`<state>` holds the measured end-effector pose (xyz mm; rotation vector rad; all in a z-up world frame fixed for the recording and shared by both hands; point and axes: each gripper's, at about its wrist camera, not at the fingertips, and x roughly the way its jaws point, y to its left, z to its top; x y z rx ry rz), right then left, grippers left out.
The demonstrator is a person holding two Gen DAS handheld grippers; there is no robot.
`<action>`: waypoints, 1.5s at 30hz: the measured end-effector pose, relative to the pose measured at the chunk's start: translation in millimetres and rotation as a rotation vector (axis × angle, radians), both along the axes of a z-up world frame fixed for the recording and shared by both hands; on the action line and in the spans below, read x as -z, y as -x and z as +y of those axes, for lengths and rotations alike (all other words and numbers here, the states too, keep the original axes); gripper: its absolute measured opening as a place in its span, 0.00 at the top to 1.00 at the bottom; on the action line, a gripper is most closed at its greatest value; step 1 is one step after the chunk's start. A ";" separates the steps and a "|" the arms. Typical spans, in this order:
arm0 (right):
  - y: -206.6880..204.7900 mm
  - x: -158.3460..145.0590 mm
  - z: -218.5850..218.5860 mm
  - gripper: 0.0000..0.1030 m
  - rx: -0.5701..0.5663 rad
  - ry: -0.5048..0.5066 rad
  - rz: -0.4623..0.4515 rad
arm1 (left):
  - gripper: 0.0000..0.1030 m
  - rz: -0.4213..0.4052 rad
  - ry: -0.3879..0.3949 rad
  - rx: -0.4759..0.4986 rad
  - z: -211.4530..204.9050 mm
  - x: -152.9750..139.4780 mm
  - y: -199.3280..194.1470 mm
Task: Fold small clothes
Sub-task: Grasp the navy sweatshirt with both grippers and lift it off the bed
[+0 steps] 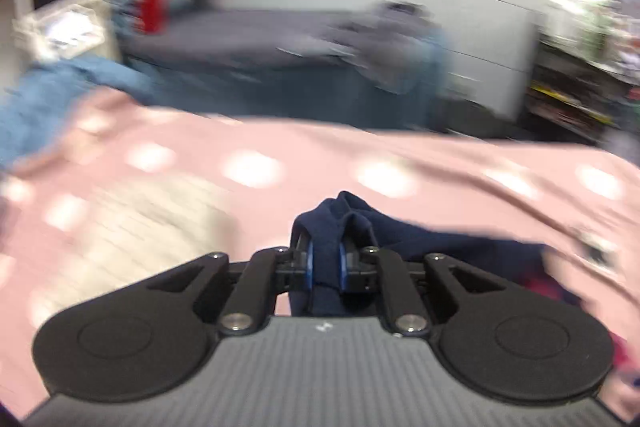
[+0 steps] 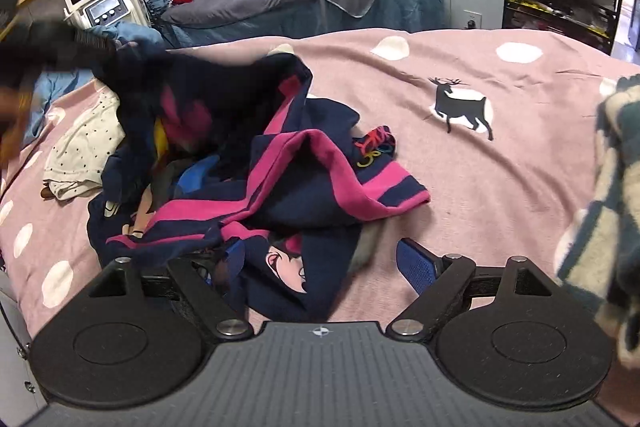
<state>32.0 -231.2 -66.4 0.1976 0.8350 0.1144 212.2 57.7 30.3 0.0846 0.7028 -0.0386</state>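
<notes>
Left wrist view shows the left claw (image 1: pixel 326 263) pinched on a bunched navy garment (image 2: pixel 256 163); so small a bite could slip. The right claw (image 2: pixel 316 267) gapes empty over the crumpled heap and might snag extra layers on the bed (image 2: pixel 500 163).

A dark blue top (image 2: pixel 280 187) with pink stripes lies all bunched up on my pink bed (image 2: pixel 500 167). One corner is lifted. A small white dotted cloth (image 2: pixel 86 151) lies beside it.
</notes>
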 end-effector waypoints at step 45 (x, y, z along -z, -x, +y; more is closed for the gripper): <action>8.6 -49.2 -39.5 0.12 0.030 0.000 -0.095 | 0.91 0.391 0.037 0.545 -62.9 112.4 240.1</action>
